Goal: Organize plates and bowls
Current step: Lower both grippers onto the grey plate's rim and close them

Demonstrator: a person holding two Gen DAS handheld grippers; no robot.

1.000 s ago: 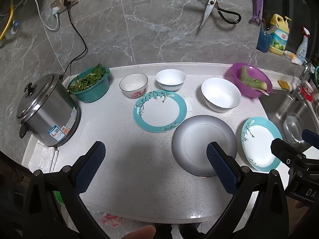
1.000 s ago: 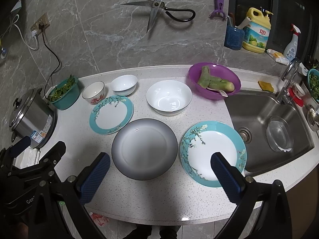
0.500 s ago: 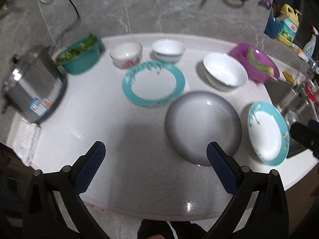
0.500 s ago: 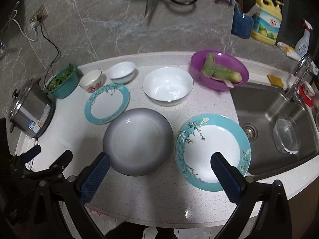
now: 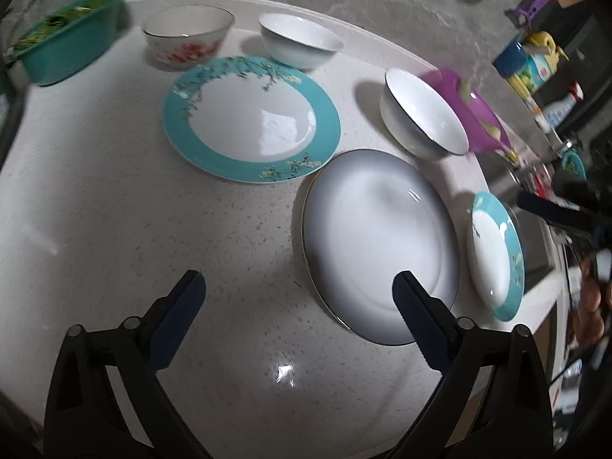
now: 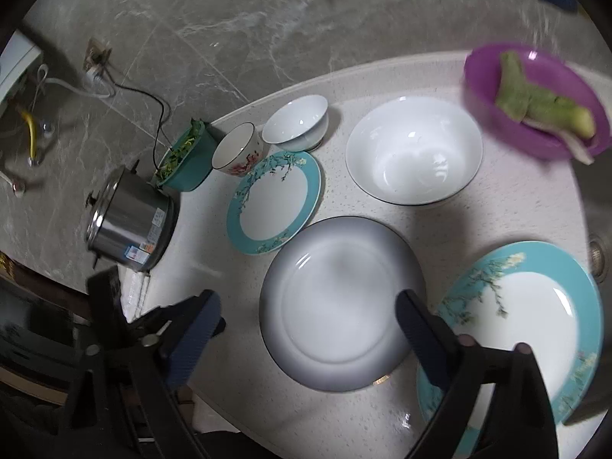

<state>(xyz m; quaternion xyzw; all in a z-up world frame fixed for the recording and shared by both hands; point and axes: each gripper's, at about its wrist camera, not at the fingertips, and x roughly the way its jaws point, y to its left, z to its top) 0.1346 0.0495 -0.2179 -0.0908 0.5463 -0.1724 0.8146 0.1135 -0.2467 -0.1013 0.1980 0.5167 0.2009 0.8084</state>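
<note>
Both hand-held grippers are held over the white counter (image 5: pixel 114 229), jaws wide, having just closed slightly, nothing gripped. At centre frame the grey plate (image 5: pixel 376 244) is seen beneath the left hand-held gripper (image 5: pixel 298 302) and between the fingers of the right hand-held gripper (image 6: pixel 306 321); teal-rimmed plates (image 6: pixel 273 201) flank it, bowls (image 6: pixel 413 149) are ranged behind.

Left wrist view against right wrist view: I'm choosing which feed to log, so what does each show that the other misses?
Only the left wrist view shows the bottles by the wall. Only the right wrist view shows the rice cooker and the wall socket. Both show the grey plate, two teal-rimmed plates, three white bowls, the purple bowl, the green tub, and both open grippers.
</note>
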